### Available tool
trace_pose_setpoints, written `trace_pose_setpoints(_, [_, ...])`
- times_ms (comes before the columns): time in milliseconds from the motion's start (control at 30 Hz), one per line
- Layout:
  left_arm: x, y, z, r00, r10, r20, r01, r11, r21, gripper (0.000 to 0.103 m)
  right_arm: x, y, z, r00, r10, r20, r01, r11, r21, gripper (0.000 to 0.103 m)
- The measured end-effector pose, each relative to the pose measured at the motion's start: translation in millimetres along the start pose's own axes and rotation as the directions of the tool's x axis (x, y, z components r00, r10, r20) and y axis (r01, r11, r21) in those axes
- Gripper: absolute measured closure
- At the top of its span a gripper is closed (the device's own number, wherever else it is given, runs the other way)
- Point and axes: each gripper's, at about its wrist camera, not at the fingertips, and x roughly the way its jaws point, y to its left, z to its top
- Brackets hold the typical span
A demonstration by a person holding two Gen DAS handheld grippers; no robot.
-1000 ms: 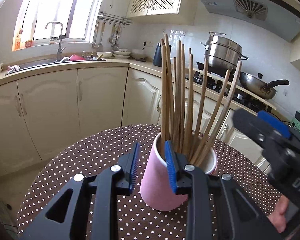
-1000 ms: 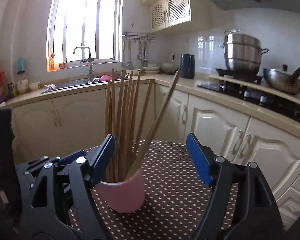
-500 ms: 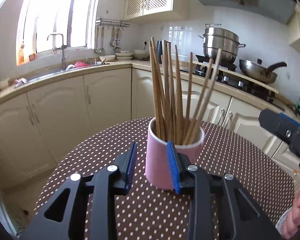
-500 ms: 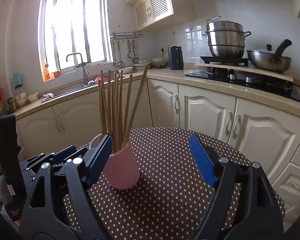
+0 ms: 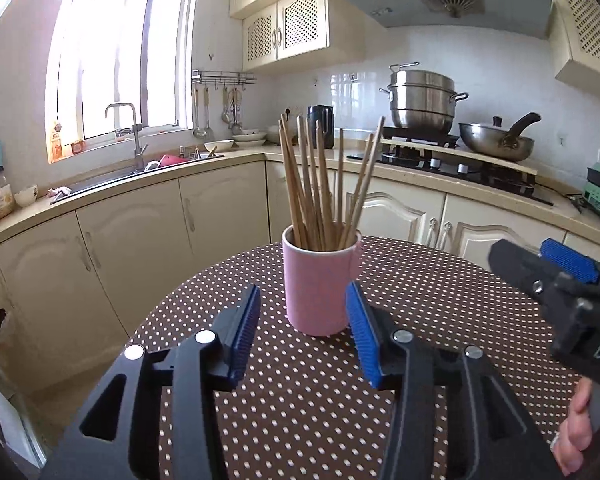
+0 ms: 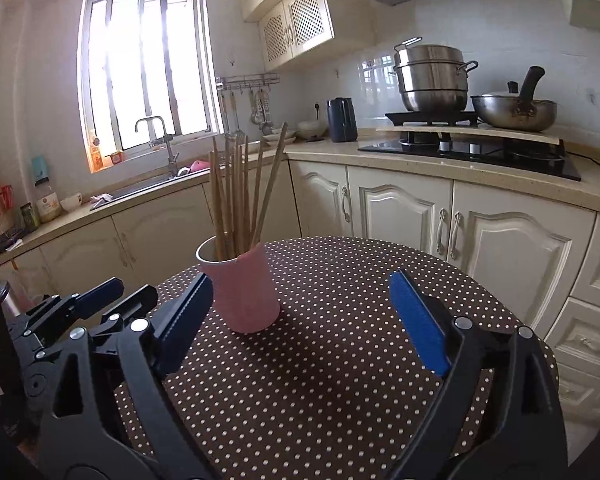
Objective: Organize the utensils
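Each black plastic claw [image 5: 302, 326] [image 6: 300, 312] has ribbed blue pads [image 5: 360, 336] and silver screws [image 5: 205, 336].

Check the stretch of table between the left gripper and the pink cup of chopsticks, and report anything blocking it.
Nothing visible blocks it. The left gripper, jaws opening and empty, faces the pink cup across bare dotted tablecloth. The chopsticks stand inside the cup. The right gripper is off to the side.

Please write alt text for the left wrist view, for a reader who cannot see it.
A pink cup full of wooden chopsticks stands upright on a dotted brown table, just beyond the opening, empty left gripper. The right gripper enters at right.
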Motion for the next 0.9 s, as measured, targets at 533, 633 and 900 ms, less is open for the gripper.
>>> trace_pose_setpoints(533, [-75.0, -1.1, 11.8, 0.986, 0.046, 0.162, -0.045, 0.999, -0.009, 0.036, -32.2, 3.9, -3.4, 0.998, 0.054, 0.032, -0.054, 0.998, 0.022, 0.010])
trace_pose_setpoints(633, [-83.0, 0.0, 15.1, 0.982, 0.059, 0.181, -0.056, 0.998, -0.018, 0.031, -39.1, 5.6, -3.1, 0.997, 0.054, 0.048, -0.054, 0.998, 0.015, 0.009])
trace_pose_setpoints(900, [-92.5, 3.4, 22.0, 0.977, 0.068, 0.200, -0.063, 0.997, -0.034, 0.024, -49.7, 10.1, 1.0, 0.997, 0.037, 0.074, -0.037, 0.999, 0.000, 0.008])
